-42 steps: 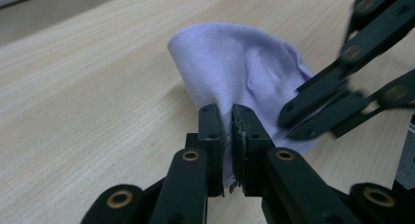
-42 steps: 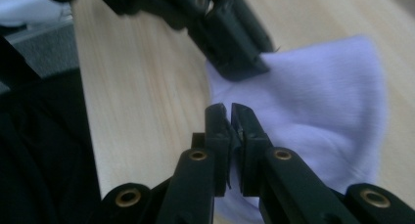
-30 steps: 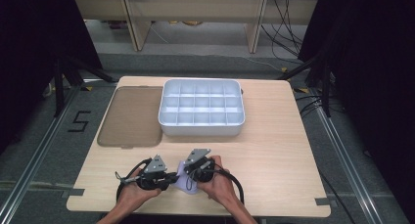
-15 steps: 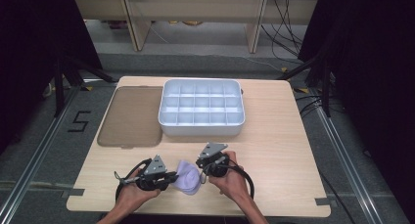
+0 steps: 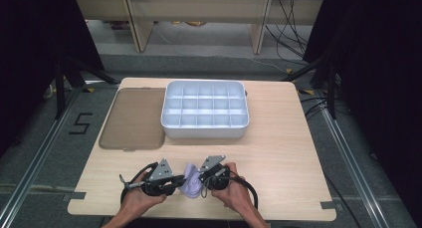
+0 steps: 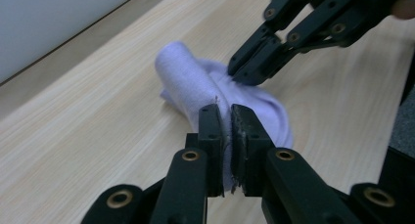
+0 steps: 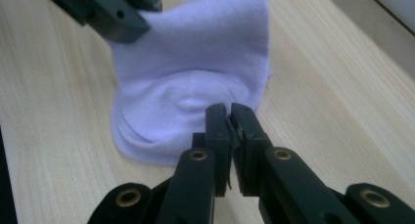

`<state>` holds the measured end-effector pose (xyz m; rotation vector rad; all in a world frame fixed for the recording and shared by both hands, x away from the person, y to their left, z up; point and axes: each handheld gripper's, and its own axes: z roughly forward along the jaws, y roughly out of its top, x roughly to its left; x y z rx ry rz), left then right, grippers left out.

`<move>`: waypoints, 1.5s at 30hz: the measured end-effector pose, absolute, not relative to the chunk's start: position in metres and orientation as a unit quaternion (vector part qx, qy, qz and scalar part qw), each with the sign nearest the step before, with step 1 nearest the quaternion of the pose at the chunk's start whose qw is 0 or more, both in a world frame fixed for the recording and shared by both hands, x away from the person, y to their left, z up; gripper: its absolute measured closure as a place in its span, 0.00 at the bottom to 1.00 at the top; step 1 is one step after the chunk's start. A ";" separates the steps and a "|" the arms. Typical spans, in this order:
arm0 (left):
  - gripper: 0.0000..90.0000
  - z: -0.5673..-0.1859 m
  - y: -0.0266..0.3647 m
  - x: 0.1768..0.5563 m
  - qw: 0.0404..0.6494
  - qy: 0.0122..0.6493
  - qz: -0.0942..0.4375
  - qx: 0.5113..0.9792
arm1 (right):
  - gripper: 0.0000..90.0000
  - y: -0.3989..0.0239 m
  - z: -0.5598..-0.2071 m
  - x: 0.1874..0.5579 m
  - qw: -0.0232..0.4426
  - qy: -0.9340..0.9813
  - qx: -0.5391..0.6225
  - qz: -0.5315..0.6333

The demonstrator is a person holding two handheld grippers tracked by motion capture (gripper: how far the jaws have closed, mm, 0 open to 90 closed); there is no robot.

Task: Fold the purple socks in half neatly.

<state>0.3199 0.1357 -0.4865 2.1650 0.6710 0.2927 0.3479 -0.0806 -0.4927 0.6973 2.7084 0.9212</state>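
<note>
A small lavender cloth [image 5: 189, 186], soft like a sock, lies bunched on the wooden table [image 5: 288, 153] near its front edge. My left gripper [image 5: 178, 181] holds it from the left and my right gripper [image 5: 201, 180] from the right. In the left gripper view my jaws [image 6: 225, 120] are shut on a fold of the cloth [image 6: 186, 72], and the right gripper [image 6: 243, 73] pinches it farther off. In the right gripper view my jaws [image 7: 228, 117] are shut on the cloth's [image 7: 195, 62] near edge, with the left gripper [image 7: 131, 19] at the upper left.
A white tray [image 5: 204, 133] divided into several compartments stands at the table's middle back. A flat brown lid [image 5: 133, 118] lies to its left. Bare wood stretches to the right of my hands. Cables trail from both grippers.
The two grippers, nearly touching a second ago, have drawn apart. The cloth now spreads between them, and the right gripper sits farther right.
</note>
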 end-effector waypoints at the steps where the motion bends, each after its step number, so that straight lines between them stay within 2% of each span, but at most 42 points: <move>1: 0.92 -0.486 0.133 0.319 0.419 0.269 0.116 0.859 | 0.96 -0.081 -0.493 0.348 0.098 0.915 0.236 0.311; 10: 0.92 -0.485 0.108 0.311 0.424 0.234 0.113 0.868 | 0.96 -0.083 -0.494 0.346 0.085 0.909 0.261 0.315; 11: 0.92 -0.487 0.106 0.311 0.417 0.225 0.112 0.873 | 0.96 -0.084 -0.495 0.348 0.092 0.908 0.254 0.321; 14: 0.92 -0.496 0.098 0.311 0.400 0.204 0.117 0.886 | 0.95 -0.089 -0.495 0.350 0.073 0.905 0.266 0.324; 19: 0.92 -0.501 0.093 0.315 0.384 0.192 0.107 0.897 | 0.94 -0.095 -0.492 0.353 0.092 0.895 0.286 0.329; 21: 0.92 -0.502 0.094 0.315 0.385 0.193 0.111 0.896 | 0.95 -0.104 -0.482 0.358 0.121 0.884 0.280 0.354; 26: 0.92 -0.503 0.093 0.315 0.386 0.196 0.112 0.894 | 0.96 -0.108 -0.461 0.358 0.117 0.870 0.275 0.394; 30: 0.92 -0.503 0.092 0.313 0.388 0.203 0.108 0.892 | 0.96 -0.096 -0.465 0.355 0.090 0.879 0.263 0.387; 36: 0.91 -0.504 0.093 0.314 0.392 0.207 0.093 0.892 | 0.97 -0.084 -0.477 0.358 0.091 0.898 0.244 0.355; 37: 0.89 -0.503 0.094 0.314 0.395 0.208 0.088 0.891 | 0.97 -0.084 -0.482 0.358 0.083 0.902 0.243 0.346; 38: 0.83 -0.503 0.093 0.313 0.411 0.218 0.072 0.882 | 0.97 -0.083 -0.485 0.359 0.081 0.901 0.246 0.349; 41: 0.82 -0.498 0.101 0.313 0.436 0.227 0.069 0.868 | 0.97 -0.084 -0.485 0.358 0.083 0.904 0.245 0.340; 45: 0.87 -0.494 0.114 0.306 0.460 0.255 0.052 0.849 | 0.97 -0.084 -0.486 0.356 0.096 0.904 0.242 0.339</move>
